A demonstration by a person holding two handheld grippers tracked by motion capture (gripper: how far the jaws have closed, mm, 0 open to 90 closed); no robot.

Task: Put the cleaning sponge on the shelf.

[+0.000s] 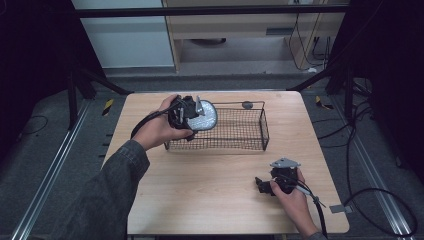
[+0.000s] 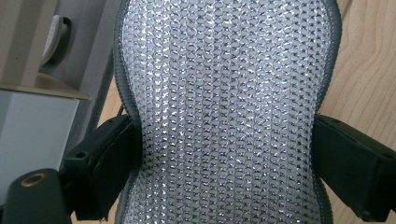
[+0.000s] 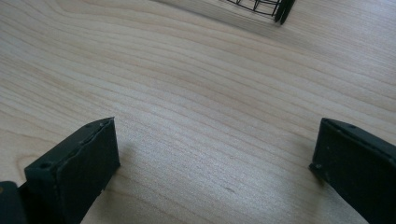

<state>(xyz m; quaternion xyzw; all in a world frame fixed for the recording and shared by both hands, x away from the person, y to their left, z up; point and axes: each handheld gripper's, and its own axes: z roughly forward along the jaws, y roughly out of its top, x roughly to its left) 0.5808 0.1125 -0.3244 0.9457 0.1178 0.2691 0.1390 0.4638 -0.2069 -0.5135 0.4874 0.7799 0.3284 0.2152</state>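
A silvery mesh scrubbing pad with a grey rim (image 1: 204, 118) hangs over the left end of a black wire basket (image 1: 235, 145) on the wooden table. My left gripper (image 1: 192, 119) is shut on the pad; in the left gripper view the pad (image 2: 224, 112) is pinched at its waist between both jaws, bulging above them. My right gripper (image 1: 261, 184) rests low on the table near the front right, held by a hand. In the right gripper view its jaws stand wide apart over bare wood, and a basket corner (image 3: 275, 8) shows at the top.
A small dark round object (image 1: 247, 105) lies on the table behind the basket. The wooden table (image 1: 220, 200) has bare room in front of the basket. Cables trail on the floor at the right, past the table's edge.
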